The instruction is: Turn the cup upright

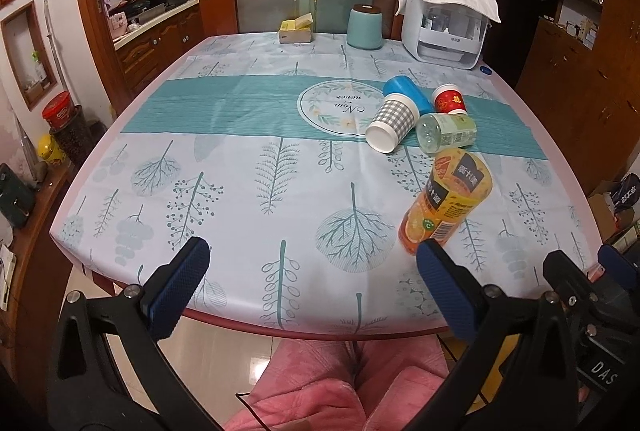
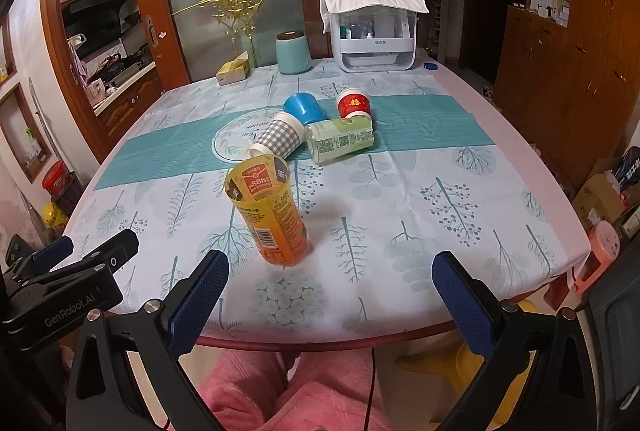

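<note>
Orange cup (image 2: 272,211) upright near table edge (image 2: 360,337), both jaws wide

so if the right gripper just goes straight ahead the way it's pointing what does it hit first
Probably nothing early: the open right gripper aims at bare tablecloth, just right of the orange cup. Further on, the green cup lies near that line, though depth is unclear.

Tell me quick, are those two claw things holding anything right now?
Left gripper: open, holding nothing.
Right gripper: open, holding nothing; the orange cup stands free on the table.
</note>
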`<state>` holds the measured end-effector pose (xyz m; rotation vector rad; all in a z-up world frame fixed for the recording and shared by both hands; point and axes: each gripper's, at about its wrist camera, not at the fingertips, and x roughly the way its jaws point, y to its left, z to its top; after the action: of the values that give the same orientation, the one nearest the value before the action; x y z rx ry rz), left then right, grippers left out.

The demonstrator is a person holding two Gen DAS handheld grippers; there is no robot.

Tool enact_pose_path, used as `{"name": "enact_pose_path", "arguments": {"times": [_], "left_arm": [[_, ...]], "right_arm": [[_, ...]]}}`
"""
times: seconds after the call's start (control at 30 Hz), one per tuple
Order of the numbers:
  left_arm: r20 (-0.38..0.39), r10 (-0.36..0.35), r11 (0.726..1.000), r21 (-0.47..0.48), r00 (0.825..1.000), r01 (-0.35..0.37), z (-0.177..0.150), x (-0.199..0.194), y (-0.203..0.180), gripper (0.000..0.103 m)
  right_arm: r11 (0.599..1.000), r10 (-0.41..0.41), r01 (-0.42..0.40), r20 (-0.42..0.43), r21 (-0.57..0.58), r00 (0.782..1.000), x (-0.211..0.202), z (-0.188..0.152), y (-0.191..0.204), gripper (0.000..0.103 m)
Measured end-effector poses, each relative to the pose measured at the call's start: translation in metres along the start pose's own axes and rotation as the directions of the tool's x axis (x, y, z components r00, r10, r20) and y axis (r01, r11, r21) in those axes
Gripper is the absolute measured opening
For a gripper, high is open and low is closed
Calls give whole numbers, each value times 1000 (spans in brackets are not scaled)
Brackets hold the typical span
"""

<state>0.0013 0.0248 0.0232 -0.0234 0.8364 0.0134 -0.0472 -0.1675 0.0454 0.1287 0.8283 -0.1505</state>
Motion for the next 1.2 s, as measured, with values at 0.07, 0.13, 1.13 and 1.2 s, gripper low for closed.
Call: {"name": "enact_pose_path", "arguments": {"times": [0.07, 0.13, 1.13, 1.2], "left_arm": [[1, -6, 1000, 4, 1000, 6, 0, -1, -1, 103], [3, -7, 1000, 6, 1000, 7, 0, -2, -1, 103], [6, -31, 998, 52, 1000, 30, -3, -4, -17, 103], [7, -30, 998, 53, 1000, 29, -3, -4, -17, 103]], "right_arm": [[1000, -3, 3, 0, -1, 1000, 0, 0, 1, 103], [1000, -4, 4, 0, -2, 1000, 0, 1, 1, 103], [1000, -1, 1, -17, 17, 1000, 7, -1, -12, 103], [1000, -3, 3, -21, 20, 1000, 9, -1, -13, 103]]}}
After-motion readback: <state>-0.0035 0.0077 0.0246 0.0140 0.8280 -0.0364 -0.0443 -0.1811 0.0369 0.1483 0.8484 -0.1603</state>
